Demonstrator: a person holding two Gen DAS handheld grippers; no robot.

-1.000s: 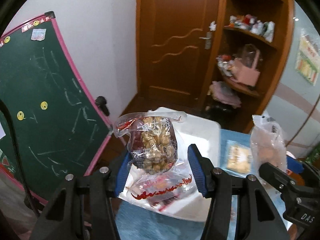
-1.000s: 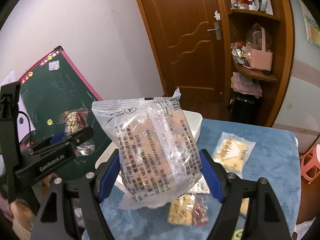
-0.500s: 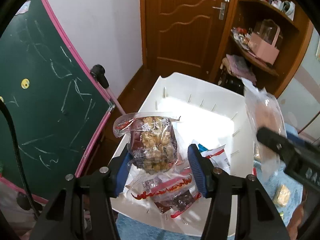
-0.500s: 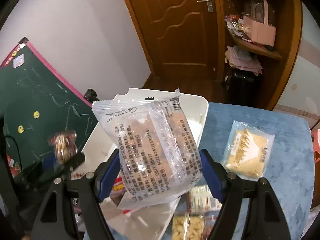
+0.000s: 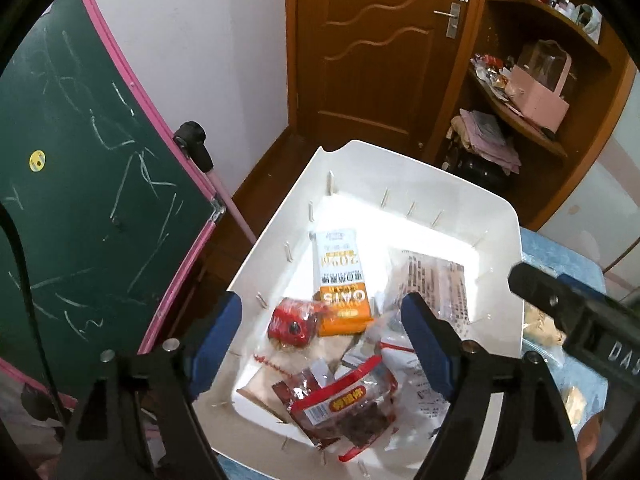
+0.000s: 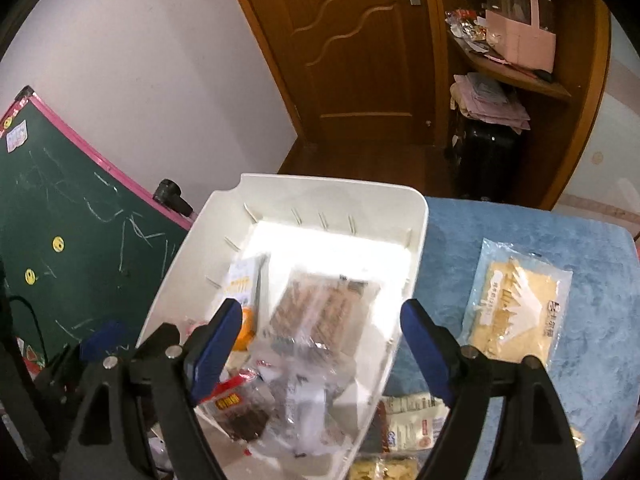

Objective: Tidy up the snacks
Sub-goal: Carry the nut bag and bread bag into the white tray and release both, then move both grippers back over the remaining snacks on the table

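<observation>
Both snacks are loose over the white bin [image 5: 496, 216], which sits at the left edge of the blue-covered table [image 6: 520, 232]! The small red snack packet [image 5: 294, 322] shows blurred between the left gripper's [image 5: 320, 344] blue pads [image 5: 218, 332], touching neither one. Those jaws are opening and stand wide, with nothing gripped. Beside the packet lies an orange-and-white oat bar packet [image 5: 340, 280], and nearer the camera a red-labelled bag of dark snacks [image 5: 344, 404] on top of other wrappers.

Over on the right wrist view, the clear biscuit packet [image 6: 320, 308] lies tilted in the bin, blurred, ahead of the right gripper [image 6: 320, 344]. Those jaws are opening too, spread wide, and the pads are clear of the packet. Nothing held there either!

Outward now: a pale yellow cracker packet [image 6: 516, 304] lies flat on the blue cloth, right of the bin. More packets [image 6: 408, 424] crowd the near edge of the table. Left of the bin leans a green chalkboard [image 5: 80, 200] with a pink frame. Behind it all stand a brown wooden door [image 6: 360, 60] and shelves holding a pink basket [image 6: 520, 40].
</observation>
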